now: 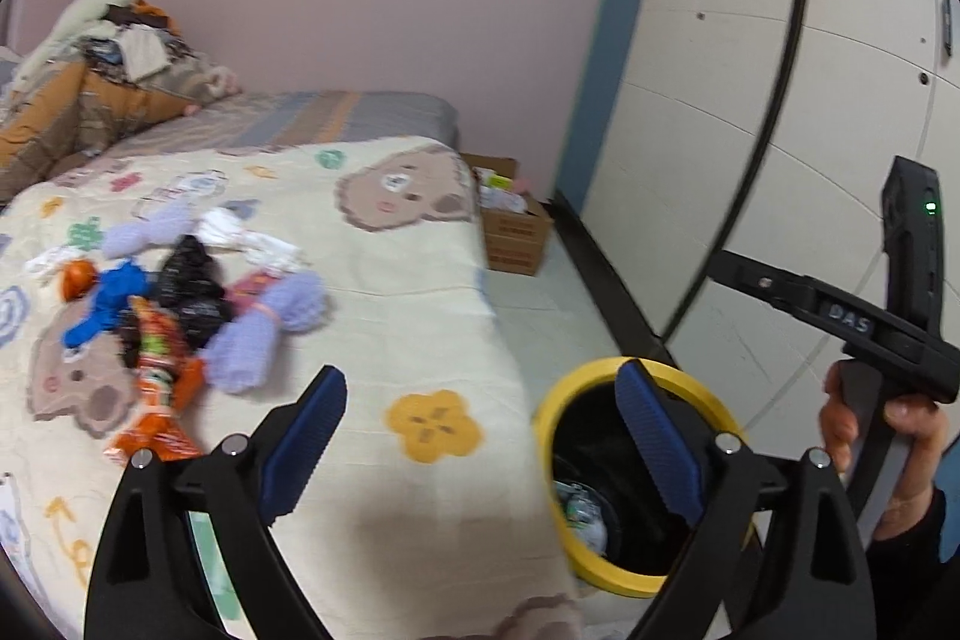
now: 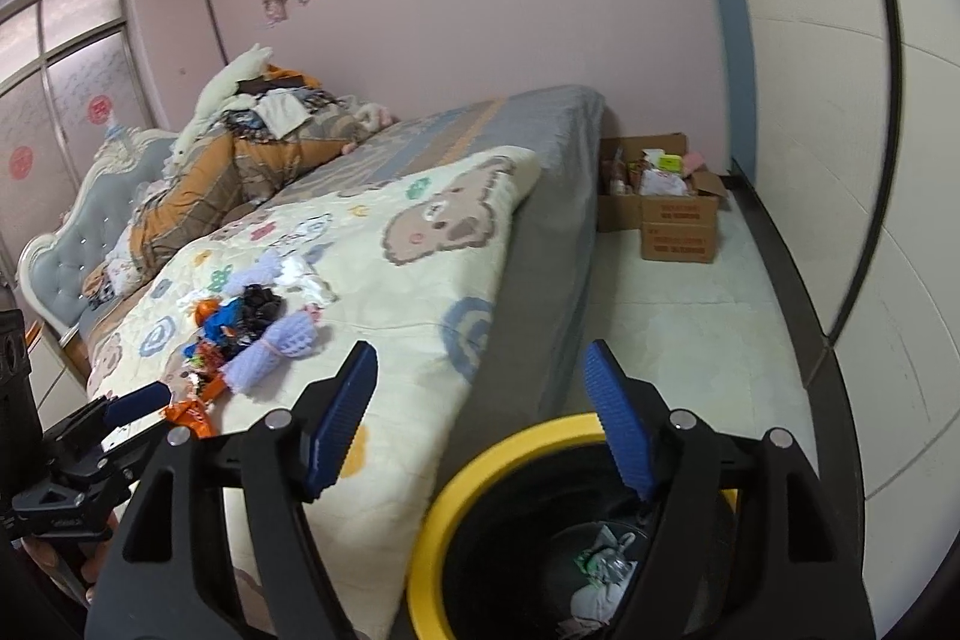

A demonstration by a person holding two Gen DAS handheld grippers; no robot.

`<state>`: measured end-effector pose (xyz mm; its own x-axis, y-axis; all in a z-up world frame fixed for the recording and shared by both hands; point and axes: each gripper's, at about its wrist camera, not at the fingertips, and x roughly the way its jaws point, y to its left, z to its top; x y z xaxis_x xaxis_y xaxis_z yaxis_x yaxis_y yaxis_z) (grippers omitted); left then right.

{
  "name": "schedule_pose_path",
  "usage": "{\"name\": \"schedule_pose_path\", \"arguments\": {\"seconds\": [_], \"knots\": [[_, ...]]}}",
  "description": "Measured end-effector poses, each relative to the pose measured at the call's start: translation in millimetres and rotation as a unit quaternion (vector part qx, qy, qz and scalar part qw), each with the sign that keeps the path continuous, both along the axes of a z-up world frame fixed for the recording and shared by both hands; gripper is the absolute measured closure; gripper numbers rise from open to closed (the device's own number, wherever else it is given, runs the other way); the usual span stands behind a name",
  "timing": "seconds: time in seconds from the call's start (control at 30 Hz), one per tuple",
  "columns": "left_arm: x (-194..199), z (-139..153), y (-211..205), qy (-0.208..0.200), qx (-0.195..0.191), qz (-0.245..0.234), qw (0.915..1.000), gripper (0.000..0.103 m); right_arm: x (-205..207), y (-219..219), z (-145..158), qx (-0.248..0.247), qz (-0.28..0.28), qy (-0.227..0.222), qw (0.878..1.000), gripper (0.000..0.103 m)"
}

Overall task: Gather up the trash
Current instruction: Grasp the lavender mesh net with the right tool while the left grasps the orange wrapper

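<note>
Your left gripper [image 1: 480, 436], blue-padded jaws spread wide and holding nothing, fills the bottom of the frame above the cream cartoon-print quilt [image 1: 384, 280]. At left centre lies a heap of crumpled wrappers and cloth scraps [image 1: 174, 304]; at lower right stands the yellow-rimmed, black-lined round bin [image 1: 606, 466], with your right hand [image 1: 888, 436] gripping the other black gripper handle [image 1: 864, 328] at the right edge.

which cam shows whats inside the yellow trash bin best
The right wrist view: it looks almost straight down into the yellow-rimmed bin, so the crumpled scraps at the bottom show. In the left wrist view the bin is partly behind the left gripper, and only a small patch of its contents shows.
</note>
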<state>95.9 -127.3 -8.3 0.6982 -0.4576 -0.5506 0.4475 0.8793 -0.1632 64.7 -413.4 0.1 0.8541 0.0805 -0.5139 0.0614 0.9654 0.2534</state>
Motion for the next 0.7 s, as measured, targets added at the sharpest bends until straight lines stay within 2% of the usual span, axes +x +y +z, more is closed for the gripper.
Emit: {"name": "schedule_pose_path", "arguments": {"seconds": [0.43,0.7], "knots": [[16,-1,90,0.000,-0.011,0.112,0.9937,0.012,49,81,14,-0.013,0.087,-0.006,0.996,0.034],[36,-16,132,0.016,-0.004,0.168,0.9857,0.012,92,117,5,-0.007,0.119,0.018,0.993,0.034]]}}
